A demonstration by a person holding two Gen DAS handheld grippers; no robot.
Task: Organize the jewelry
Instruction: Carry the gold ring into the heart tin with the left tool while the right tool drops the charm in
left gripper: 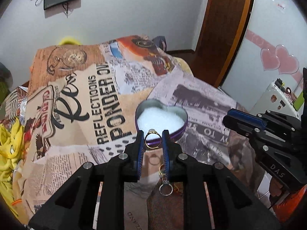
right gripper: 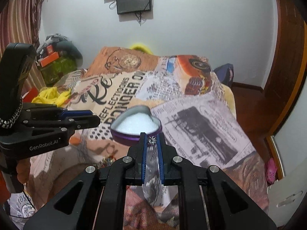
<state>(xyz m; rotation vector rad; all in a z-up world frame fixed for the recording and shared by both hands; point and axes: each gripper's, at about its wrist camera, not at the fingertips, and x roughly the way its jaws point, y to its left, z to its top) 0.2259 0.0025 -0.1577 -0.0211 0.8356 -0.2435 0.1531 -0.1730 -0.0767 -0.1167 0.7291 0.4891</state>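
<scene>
The gold ring sat upright between my left gripper's fingertips, its pale stone at twelve o'clock and the band pinched at three and nine. I judged it light, rigid and slick: a thin round band offers little contact, so it could twist or pop out if I squeezed unevenly. The sides of the band seemed the right place to hold it, leaving the stone free.

My right gripper was clamped on a small silver star-shaped piece, with a thin pin or chain hanging below it toward six o'clock. It looked spiky, very light and likely delicate, so I reckoned a gentle pinch on its body was safer than on the points.

Both pieces hovered just at the near rim of the heart-shaped tin, which lay at twelve o'clock from each gripper on the printed blanket. Its white lining looked soft, so a short drop should have done no harm, I thought.

Below my left gripper, toward six o'clock, a silver ring and another gold piece lay on the blanket, not yet put away. Yellow cloth was bunched at nine o'clock.
</scene>
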